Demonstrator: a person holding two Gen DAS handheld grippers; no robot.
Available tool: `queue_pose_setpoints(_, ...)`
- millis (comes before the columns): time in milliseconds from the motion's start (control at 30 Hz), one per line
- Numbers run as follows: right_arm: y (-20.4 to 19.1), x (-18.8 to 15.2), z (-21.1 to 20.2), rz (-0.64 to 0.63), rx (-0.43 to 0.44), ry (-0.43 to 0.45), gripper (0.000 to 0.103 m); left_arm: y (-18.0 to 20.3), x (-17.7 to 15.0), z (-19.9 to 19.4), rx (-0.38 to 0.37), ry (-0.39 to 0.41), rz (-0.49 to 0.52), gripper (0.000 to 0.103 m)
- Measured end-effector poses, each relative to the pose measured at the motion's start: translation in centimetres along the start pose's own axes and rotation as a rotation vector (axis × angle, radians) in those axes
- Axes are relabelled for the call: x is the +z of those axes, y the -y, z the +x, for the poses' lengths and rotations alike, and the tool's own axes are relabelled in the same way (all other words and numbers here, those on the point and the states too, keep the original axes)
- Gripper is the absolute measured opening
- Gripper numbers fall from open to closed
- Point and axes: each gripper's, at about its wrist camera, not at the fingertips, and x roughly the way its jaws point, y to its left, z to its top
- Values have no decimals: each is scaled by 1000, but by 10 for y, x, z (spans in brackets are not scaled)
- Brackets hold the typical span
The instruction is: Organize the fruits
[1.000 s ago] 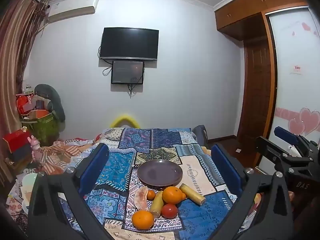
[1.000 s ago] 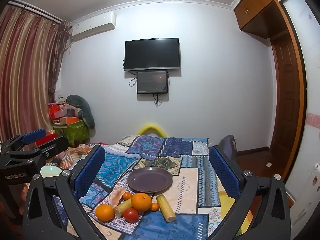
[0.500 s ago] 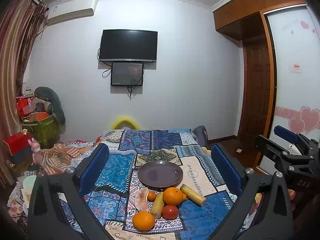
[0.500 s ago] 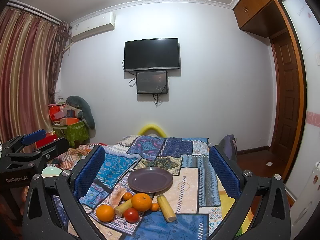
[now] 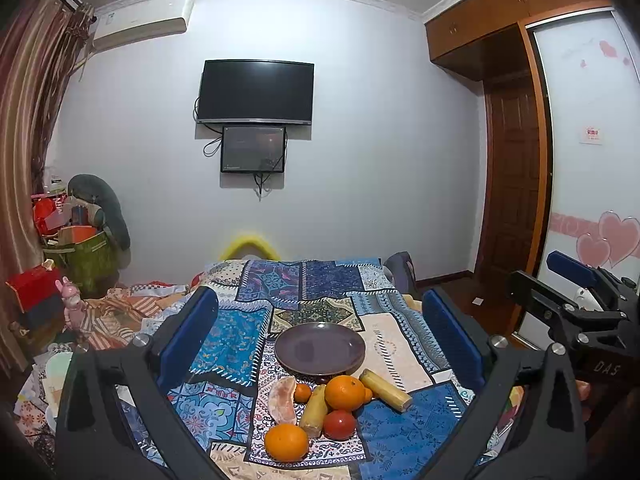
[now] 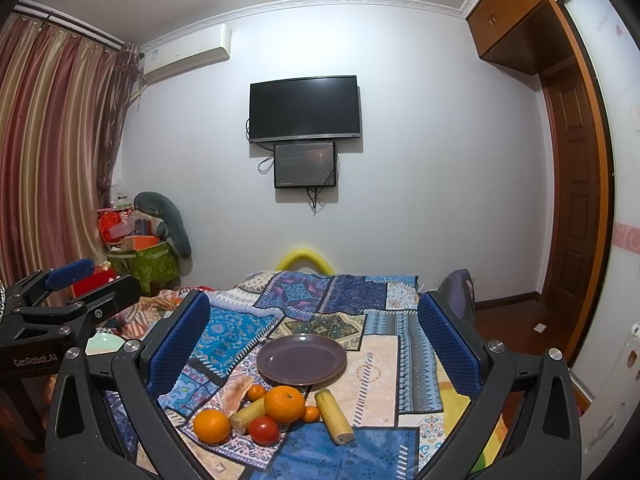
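Observation:
An empty dark purple plate (image 5: 320,349) (image 6: 301,358) sits on a patchwork cloth. In front of it lie two oranges (image 5: 345,392) (image 5: 286,441), a red tomato (image 5: 339,424), two small tangerines (image 5: 302,392), two yellow cane pieces (image 5: 385,389) (image 5: 314,411) and a pink pomelo wedge (image 5: 282,398). The same pile shows in the right wrist view (image 6: 284,403). My left gripper (image 5: 320,332) is open and empty, held above and before the fruit. My right gripper (image 6: 312,336) is open and empty too, and it shows at the right of the left wrist view (image 5: 576,304).
The patchwork cloth (image 5: 312,280) covers a table or bed reaching toward the far wall with a TV (image 5: 256,94). Clutter and a green box (image 5: 80,256) stand at the left. A wooden door (image 5: 516,184) and wardrobe are at the right.
Both views have shifted very slightly; the fruit and plate have not moved. Both grippers stay open.

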Motion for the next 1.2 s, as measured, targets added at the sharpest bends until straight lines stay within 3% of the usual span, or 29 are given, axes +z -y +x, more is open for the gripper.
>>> queue_pose_setpoints(1200,-3,-2,0,-3,6,6,103,4,5,0,-7,1,-2,103)
